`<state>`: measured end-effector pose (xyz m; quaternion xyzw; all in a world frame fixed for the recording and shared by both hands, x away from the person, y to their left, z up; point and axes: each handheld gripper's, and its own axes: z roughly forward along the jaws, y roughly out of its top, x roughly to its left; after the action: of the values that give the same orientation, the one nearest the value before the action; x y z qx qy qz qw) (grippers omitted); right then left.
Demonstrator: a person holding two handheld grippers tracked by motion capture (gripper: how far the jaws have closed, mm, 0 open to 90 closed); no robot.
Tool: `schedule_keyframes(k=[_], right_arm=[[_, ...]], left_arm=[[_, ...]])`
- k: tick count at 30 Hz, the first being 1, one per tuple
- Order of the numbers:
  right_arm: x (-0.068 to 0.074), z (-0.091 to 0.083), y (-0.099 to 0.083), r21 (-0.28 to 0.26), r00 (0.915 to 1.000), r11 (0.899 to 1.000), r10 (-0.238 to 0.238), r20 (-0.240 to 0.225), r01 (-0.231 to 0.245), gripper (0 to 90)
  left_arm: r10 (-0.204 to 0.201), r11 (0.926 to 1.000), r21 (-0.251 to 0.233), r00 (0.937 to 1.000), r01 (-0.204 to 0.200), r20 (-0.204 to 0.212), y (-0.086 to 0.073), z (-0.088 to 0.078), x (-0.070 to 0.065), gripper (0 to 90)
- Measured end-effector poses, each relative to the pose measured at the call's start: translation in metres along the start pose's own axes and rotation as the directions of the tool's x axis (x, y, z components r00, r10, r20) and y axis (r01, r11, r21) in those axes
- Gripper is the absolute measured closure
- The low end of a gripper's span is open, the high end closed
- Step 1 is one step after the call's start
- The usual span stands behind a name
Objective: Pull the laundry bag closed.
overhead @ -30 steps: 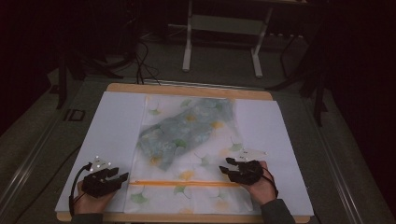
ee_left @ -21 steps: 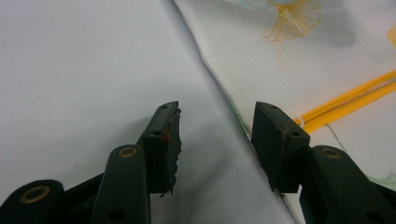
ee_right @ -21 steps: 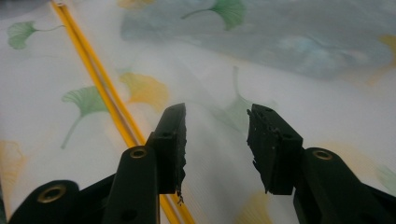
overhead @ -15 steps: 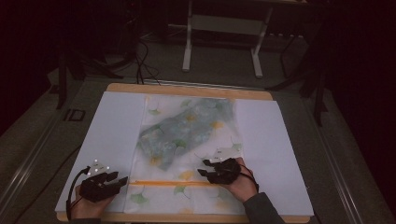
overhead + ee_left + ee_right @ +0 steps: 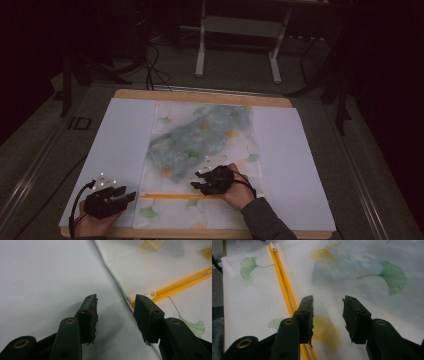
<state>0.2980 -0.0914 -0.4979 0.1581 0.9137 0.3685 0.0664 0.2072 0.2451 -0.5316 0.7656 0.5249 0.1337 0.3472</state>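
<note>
- Bag (image 5: 202,165): a flat white mesh pouch printed with green and yellow ginkgo leaves, with a blue-green bundle showing dimly through its upper part; it lies mid-tabletop on the white sheet.
- Zipper (image 5: 175,196): an orange line across the bag's near end, its pull at the left edge (image 5: 153,294).
- Left gripper (image 5: 112,196): fingers apart, holding nothing, over the sheet just beside the bag's left edge (image 5: 115,312).
- Right gripper (image 5: 202,184): fingers apart and empty, over the bag just past the zipper (image 5: 327,315).
- White sheet (image 5: 120,140) covers a wood-edged tabletop (image 5: 200,95).
- Room: dark, with grey floor, cables and a white frame (image 5: 237,35) beyond.
</note>
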Motion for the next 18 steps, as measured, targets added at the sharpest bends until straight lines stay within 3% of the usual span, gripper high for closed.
schedule_keyframes(k=[18], right_arm=[[0.015, 0.045, 0.036, 0.039, 0.9947, 0.997, -0.066, -0.079, 0.069, 61.7]], left_arm=[[0.036, 0.9993, 0.008, 0.9993, -0.036, -0.003, 0.001, -0.001, 0.001, 59.8]])
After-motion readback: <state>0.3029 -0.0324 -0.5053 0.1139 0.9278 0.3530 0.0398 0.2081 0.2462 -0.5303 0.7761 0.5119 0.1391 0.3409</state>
